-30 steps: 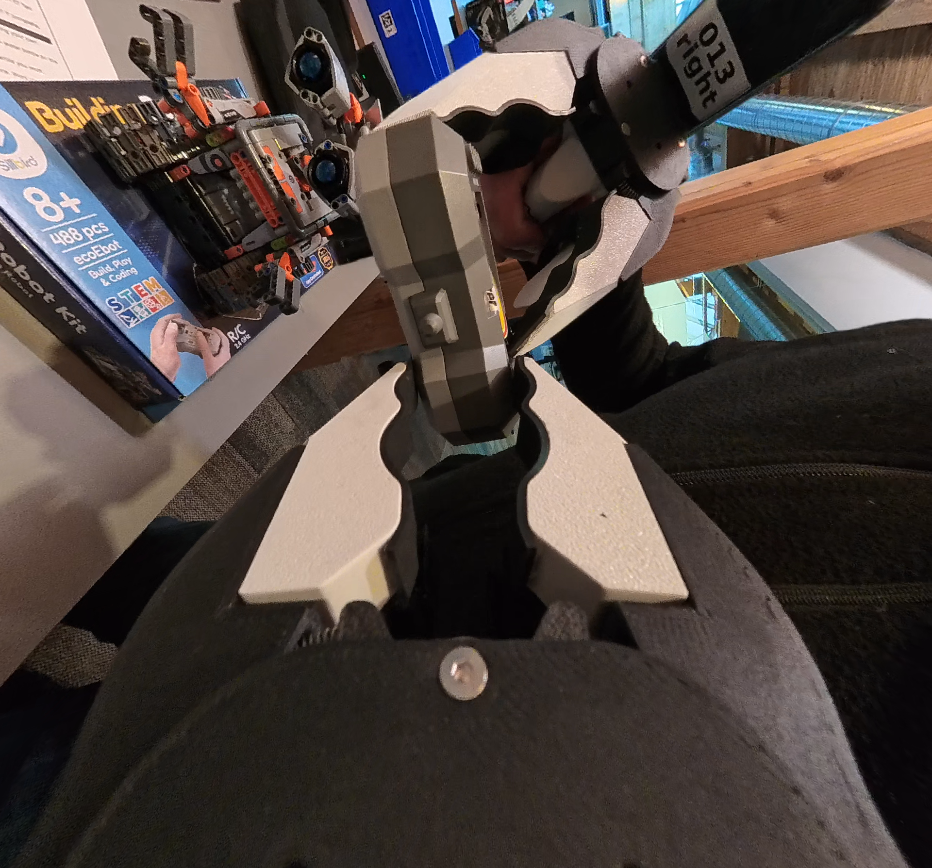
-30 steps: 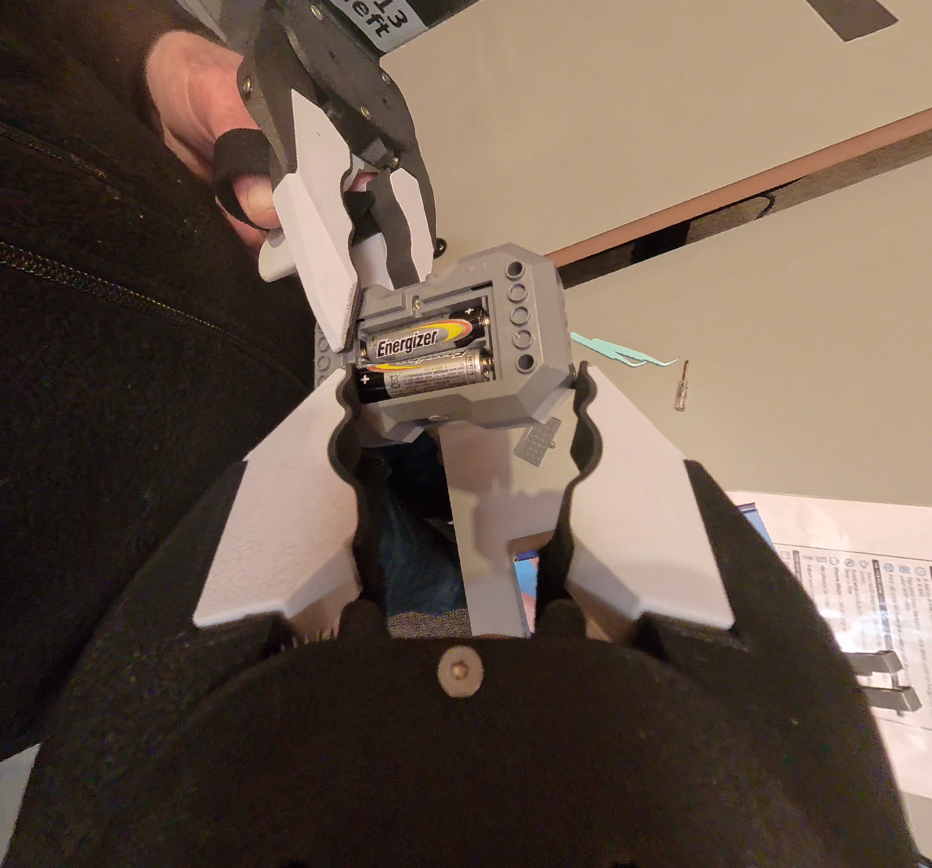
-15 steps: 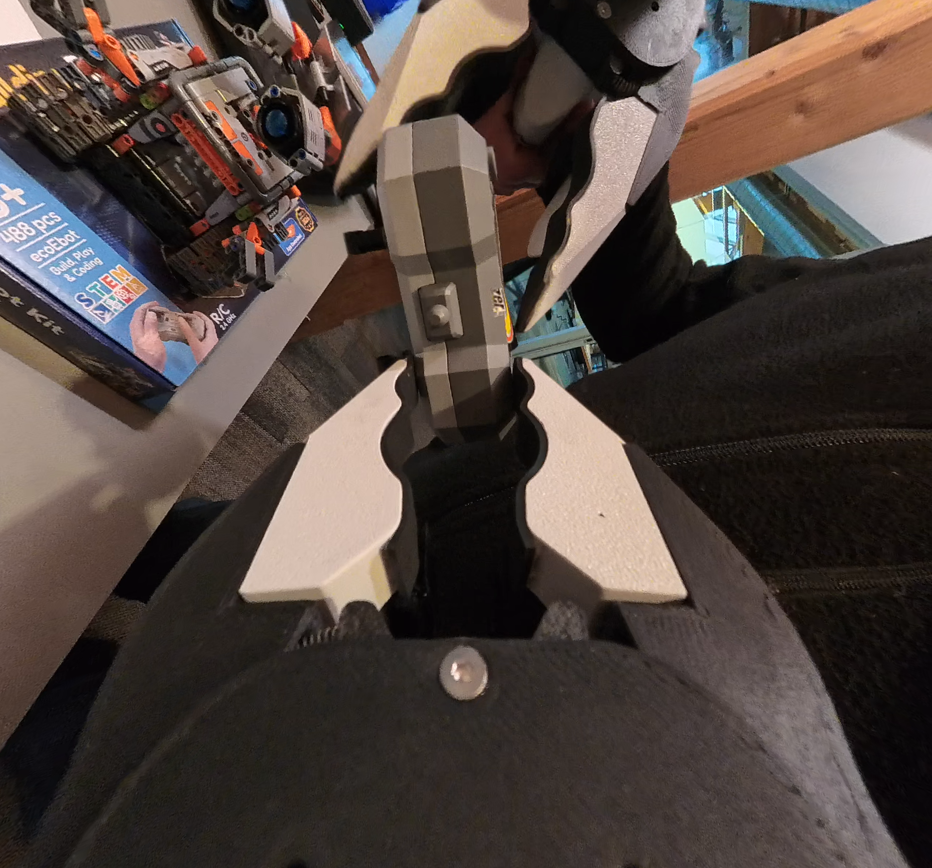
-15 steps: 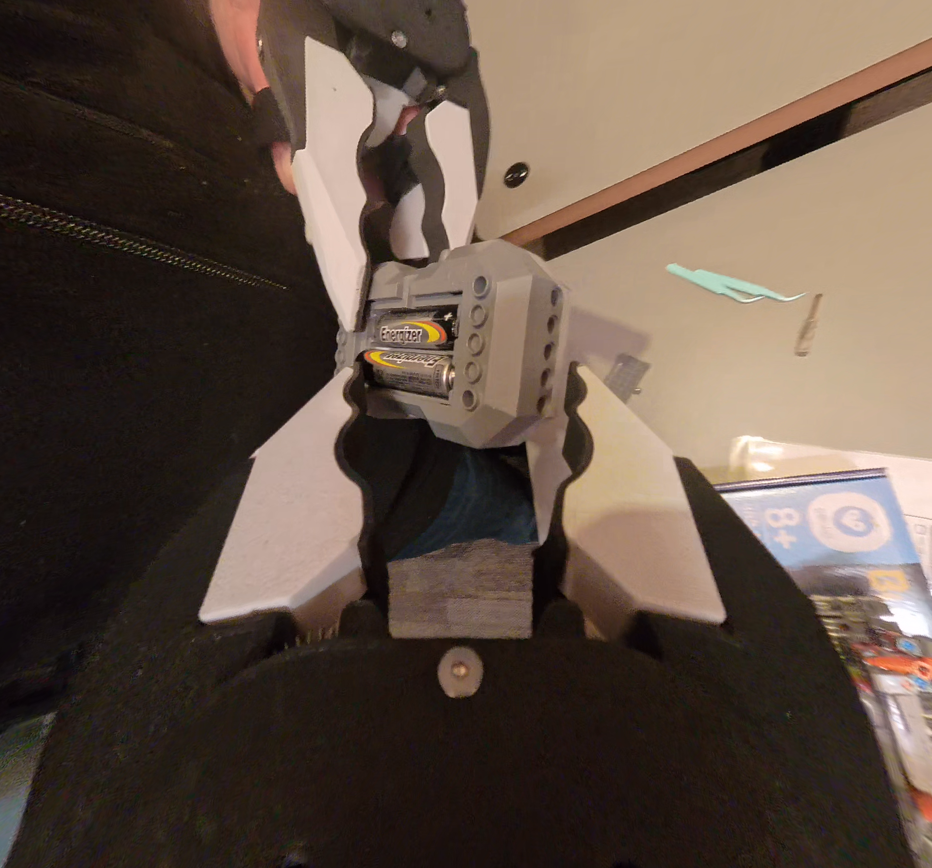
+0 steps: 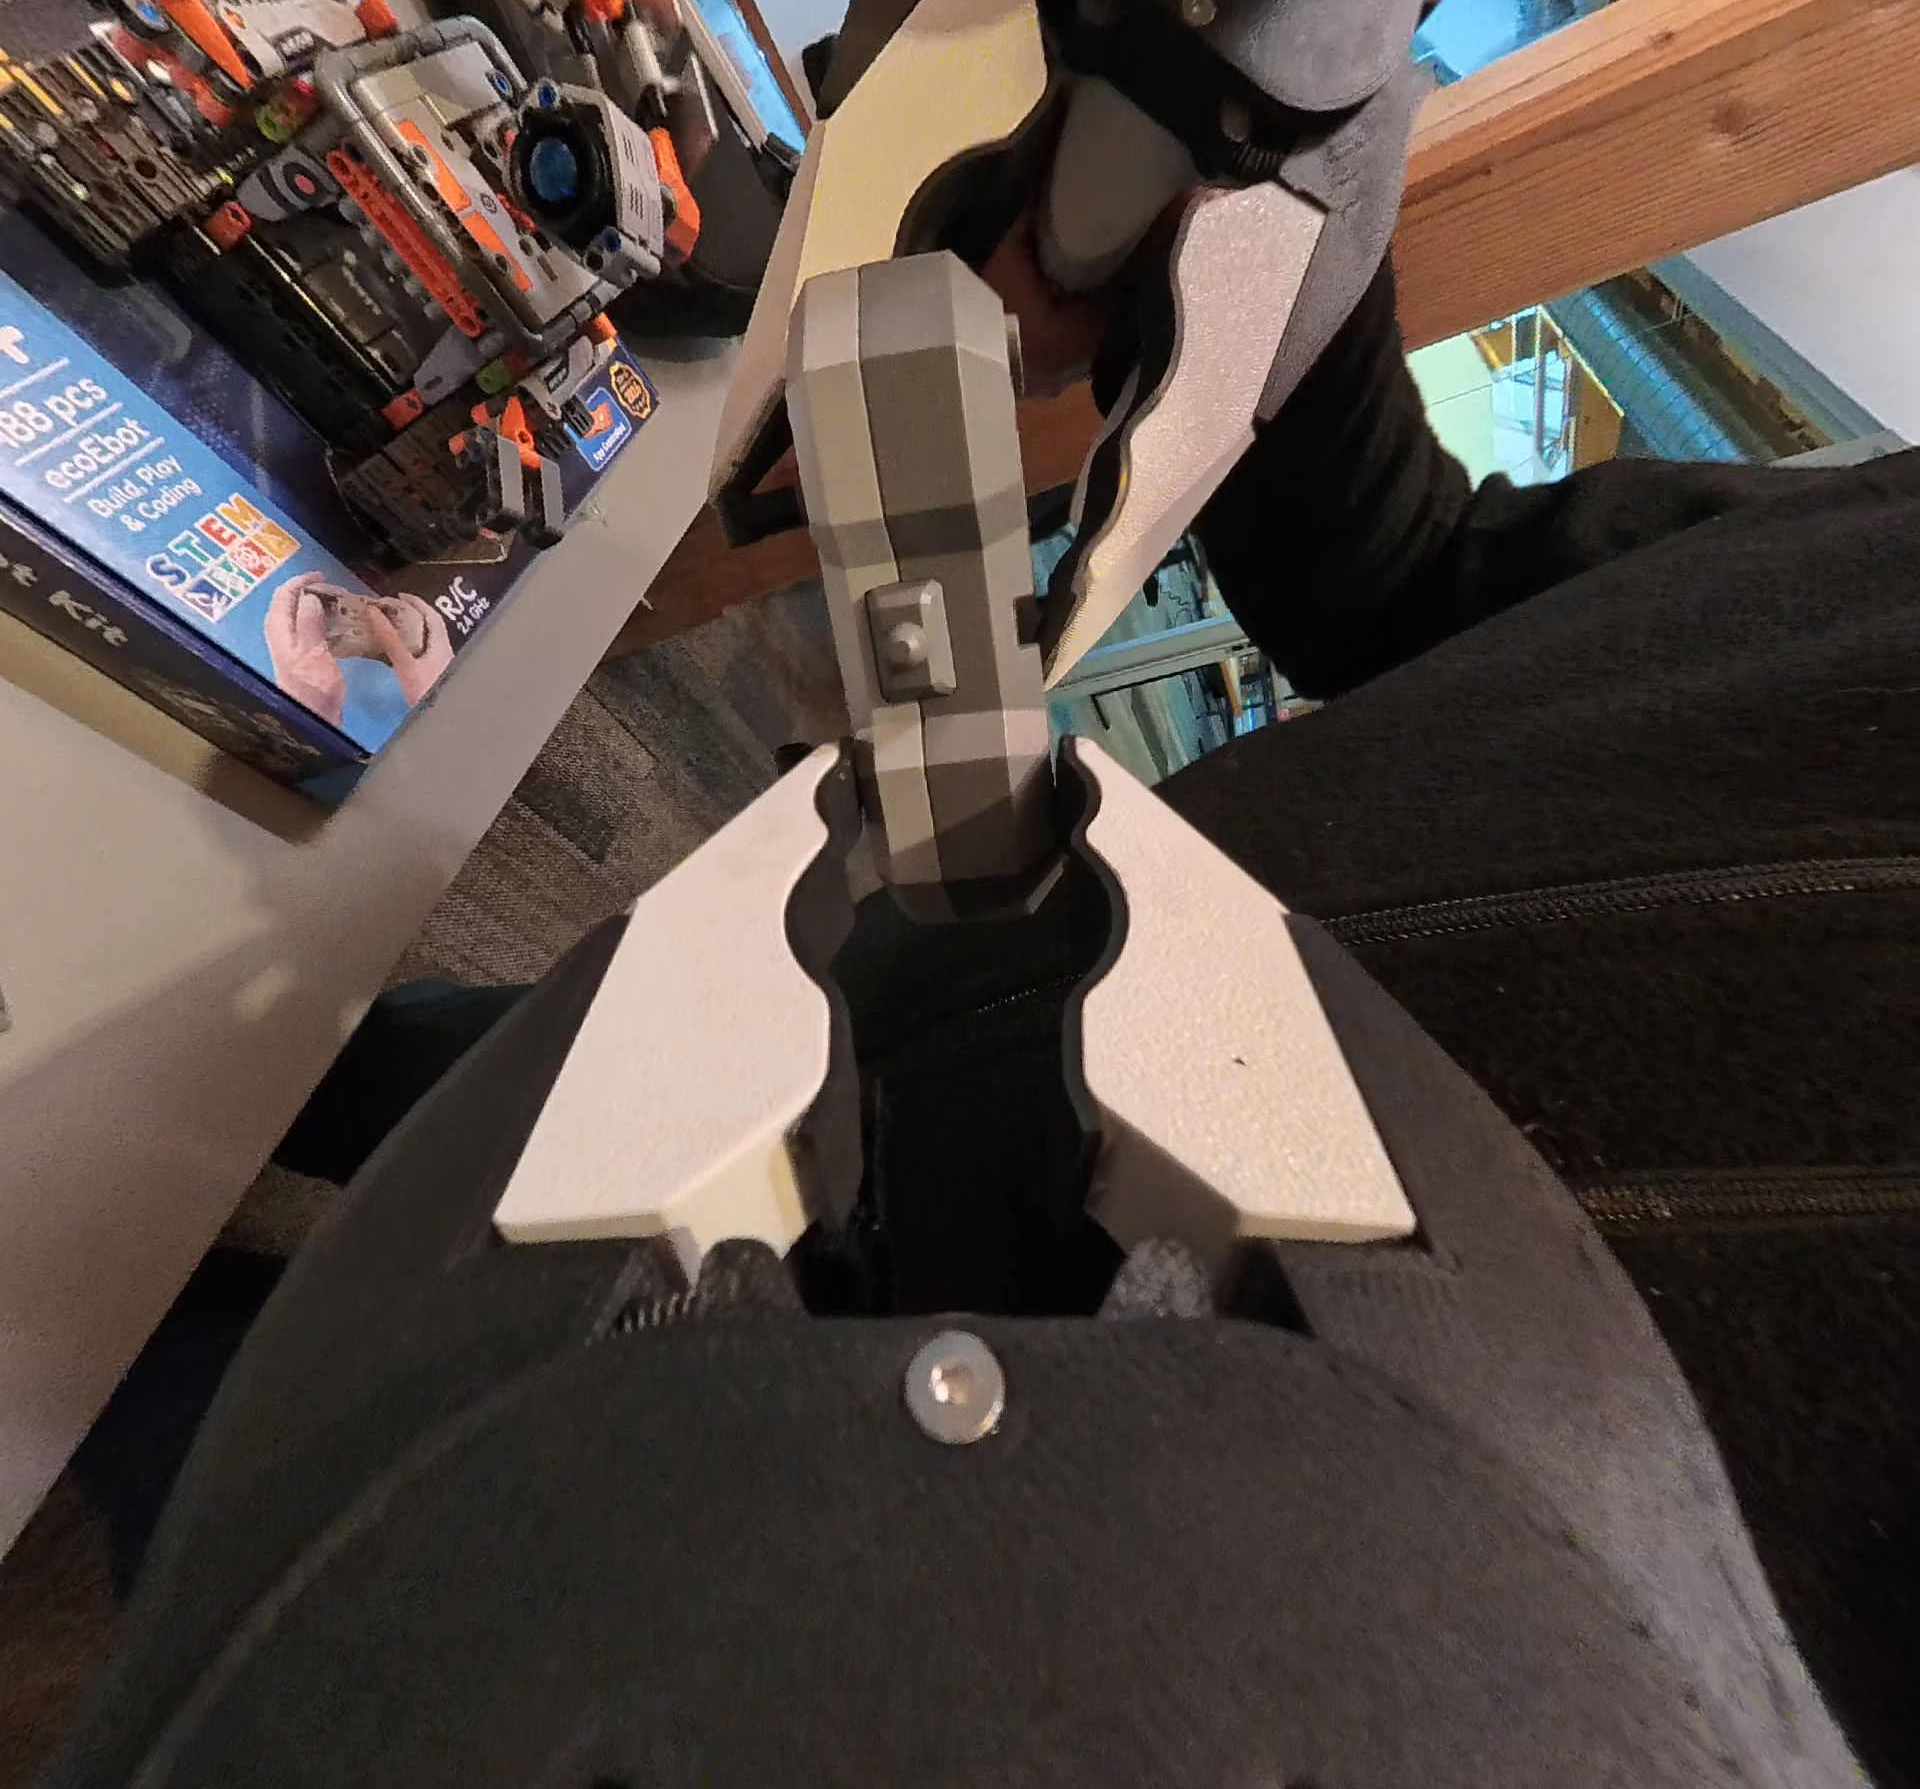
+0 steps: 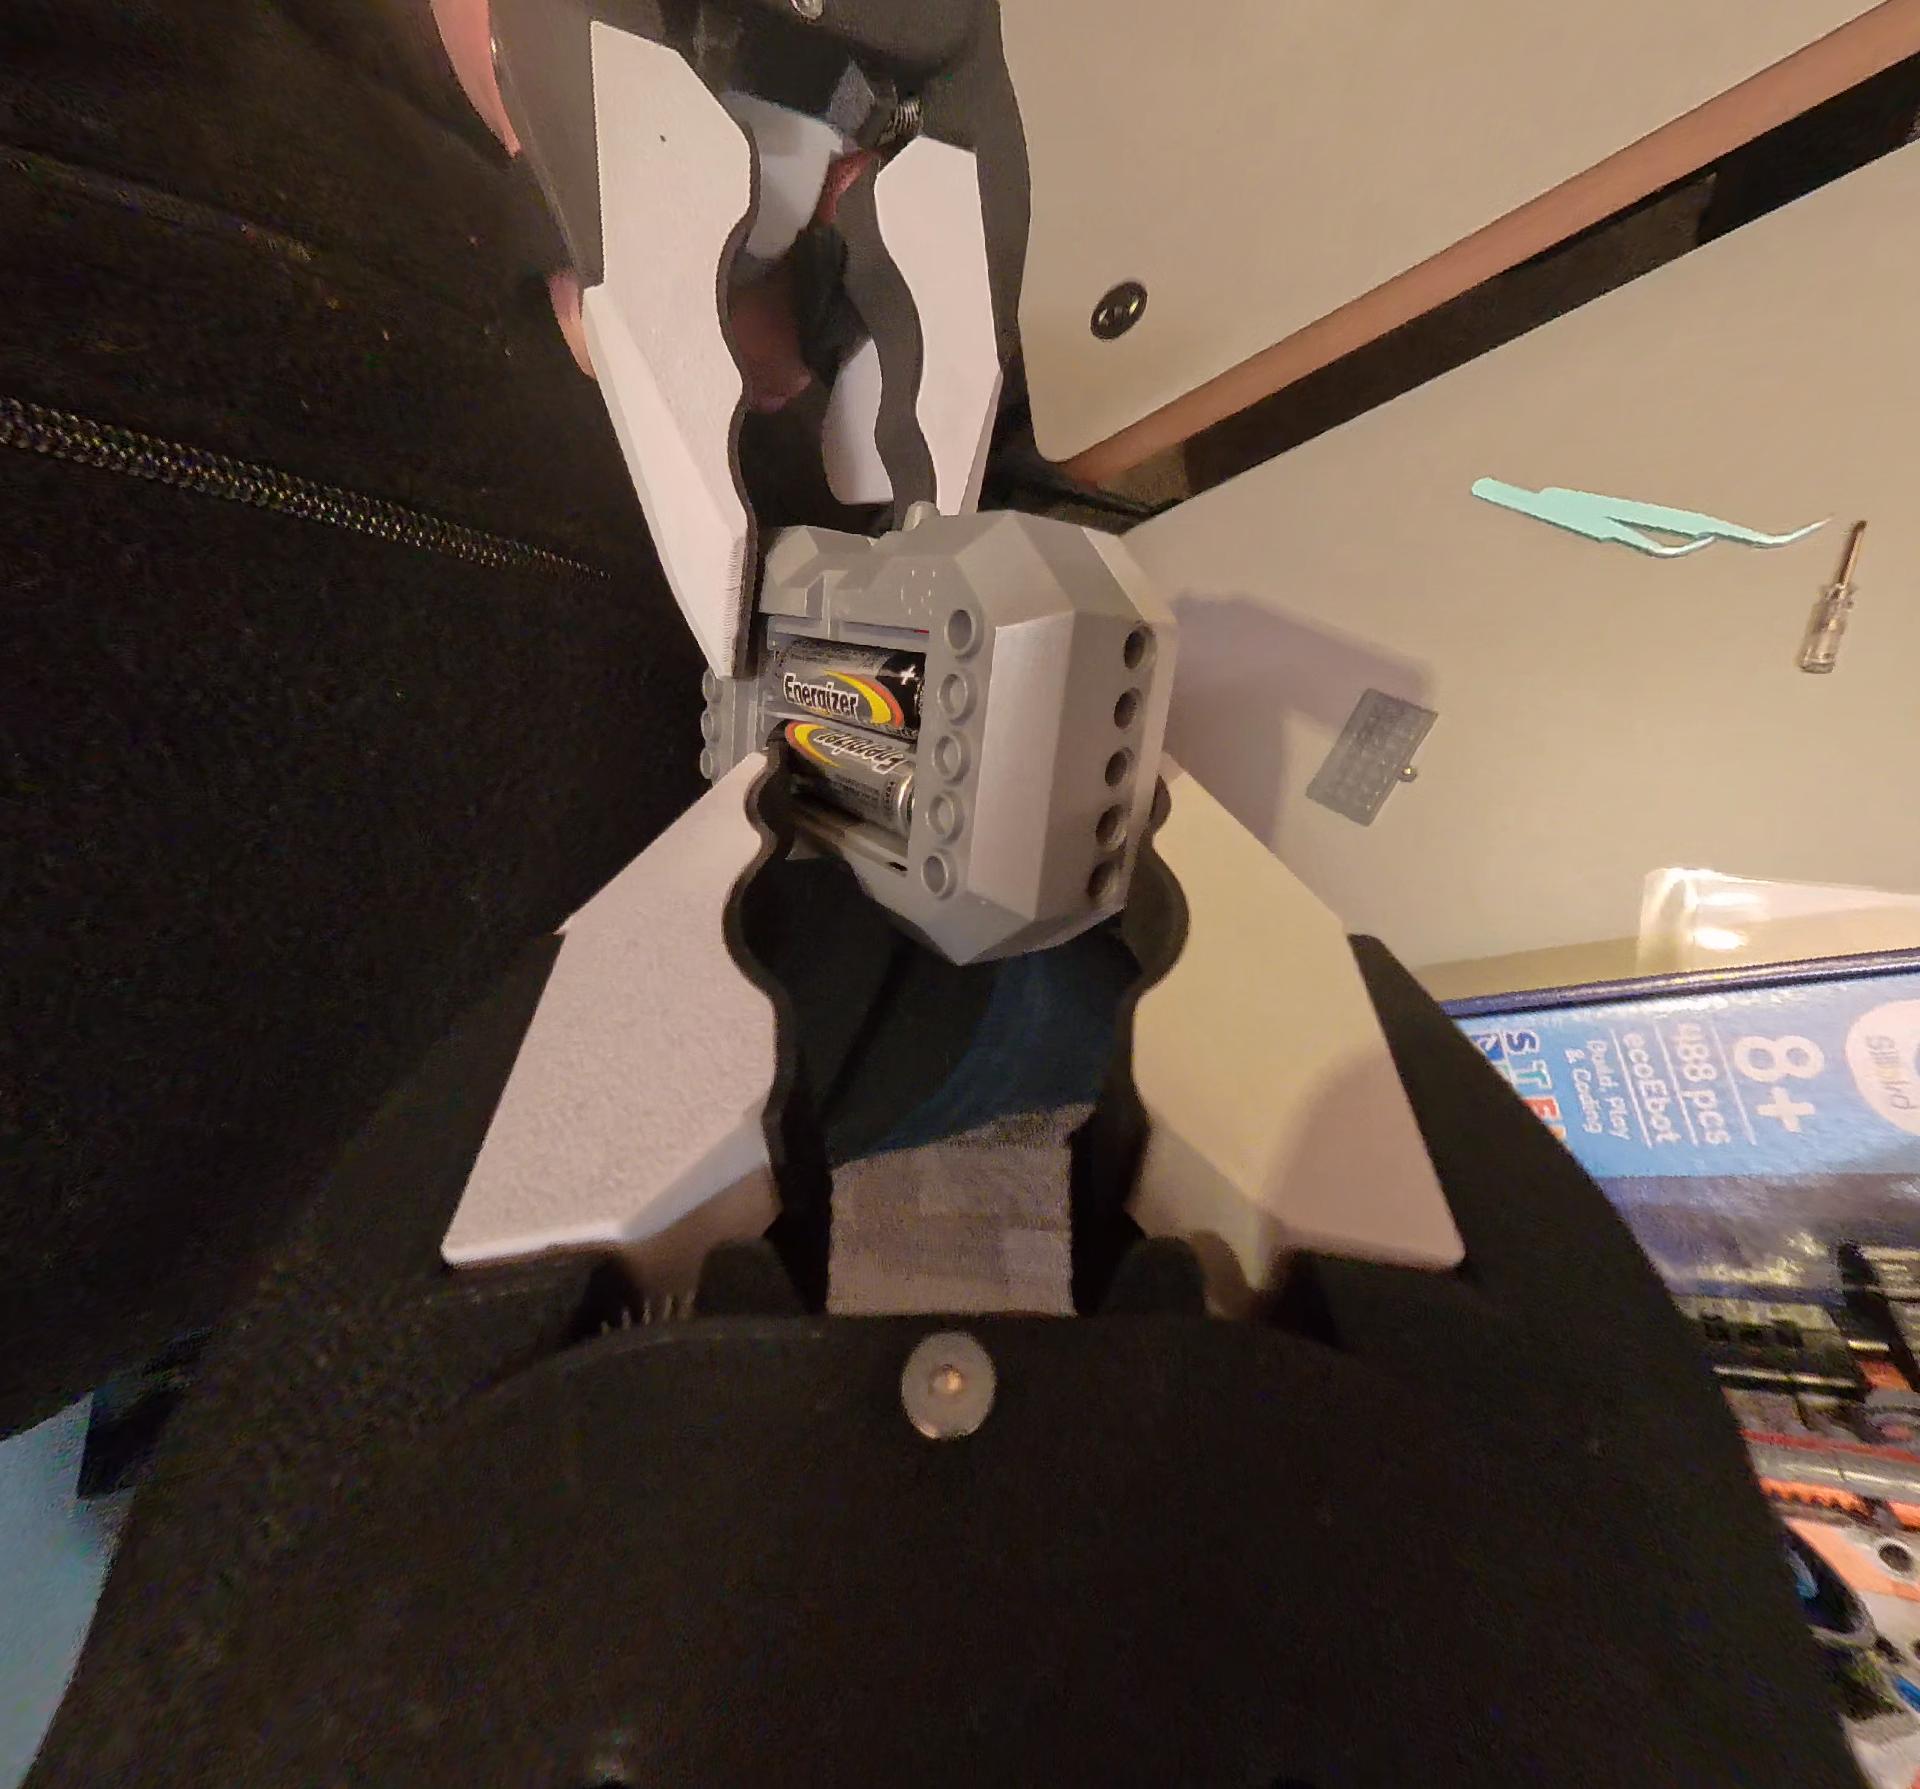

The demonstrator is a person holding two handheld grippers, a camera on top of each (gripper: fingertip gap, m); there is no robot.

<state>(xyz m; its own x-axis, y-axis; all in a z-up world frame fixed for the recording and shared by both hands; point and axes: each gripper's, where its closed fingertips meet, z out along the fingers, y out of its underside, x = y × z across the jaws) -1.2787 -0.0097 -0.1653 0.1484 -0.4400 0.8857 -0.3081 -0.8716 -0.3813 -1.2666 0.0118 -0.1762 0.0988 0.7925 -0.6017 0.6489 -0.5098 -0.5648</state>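
Observation:
A grey battery box (image 5: 914, 451) hangs in the air between both grippers. My left gripper (image 5: 956, 783) is shut on its near end. The right wrist view shows the box (image 6: 1039, 731) with its compartment open and two black batteries (image 6: 847, 690) inside. My right gripper (image 6: 956, 794) has its jaws against the two wide sides of the box. The left gripper (image 6: 842, 555) comes in from above there, on the box's far end. The right gripper (image 5: 894, 586) straddles the box in the left wrist view. A hand shows behind each gripper.
A blue kit box (image 5: 156, 513) and a built toy robot (image 5: 468, 181) stand on the grey table (image 5: 125, 960). Teal tweezers (image 6: 1621, 529), a small screwdriver (image 6: 1834, 596) and a small grey cover plate (image 6: 1371, 752) lie on it. A person's dark jacket (image 5: 1558, 908) is close by. The grippers are tip to tip, or close to it.
The right gripper has come closer and its jaws have closed in onto the box's sides. The box has turned, so less of the batteries shows. The left gripper keeps its hold.

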